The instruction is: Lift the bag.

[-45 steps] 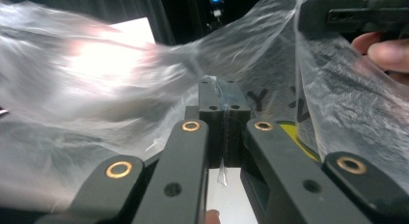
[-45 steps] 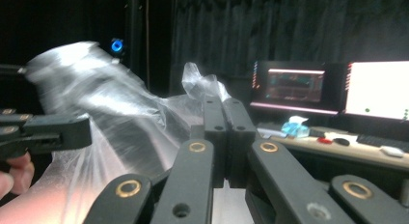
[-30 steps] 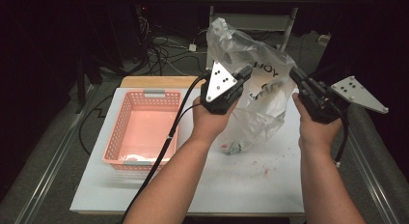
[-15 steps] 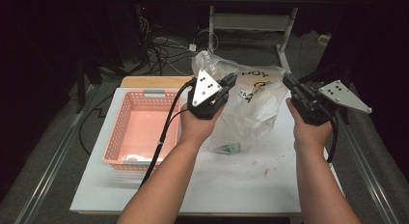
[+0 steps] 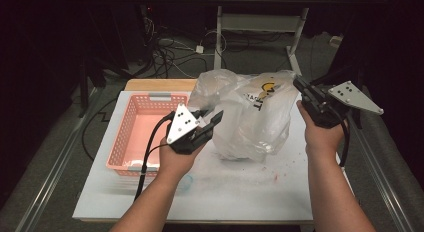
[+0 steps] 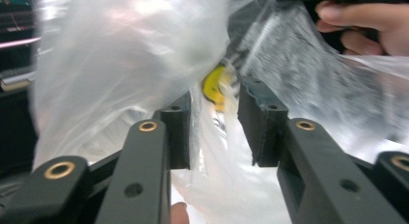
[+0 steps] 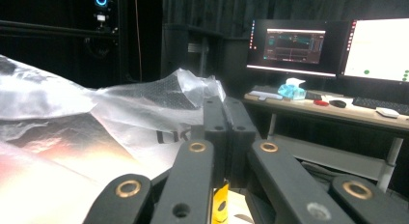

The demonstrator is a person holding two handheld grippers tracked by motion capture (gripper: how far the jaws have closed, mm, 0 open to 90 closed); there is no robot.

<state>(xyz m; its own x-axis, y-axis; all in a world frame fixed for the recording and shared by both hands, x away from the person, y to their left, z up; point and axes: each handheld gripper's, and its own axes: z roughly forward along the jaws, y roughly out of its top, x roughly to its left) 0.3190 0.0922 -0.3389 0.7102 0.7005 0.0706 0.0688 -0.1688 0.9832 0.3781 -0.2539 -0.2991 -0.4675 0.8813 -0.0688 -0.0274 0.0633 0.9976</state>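
Crinkled clear plastic bag (image 5: pixel 250 117) on the white table (image 5: pixel 235 192), its contents indistinct. Right gripper (image 5: pixel 300 87) clamps the bag's far right edge; left gripper (image 5: pixel 212 119), jaws just opening, has released it. Empty pink perforated plastic basket (image 5: pixel 131 142) stands left.

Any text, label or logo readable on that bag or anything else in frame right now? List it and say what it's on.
Plastic bag: black print beside a yellow mark, too blurred and creased to read in the high view.
Same bag in the right gripper view: a few dark letters, cut off by the jaws, not legible.
Monitors on the desk behind: graphs and small text, too small to read.
Pink basket: no label seen.
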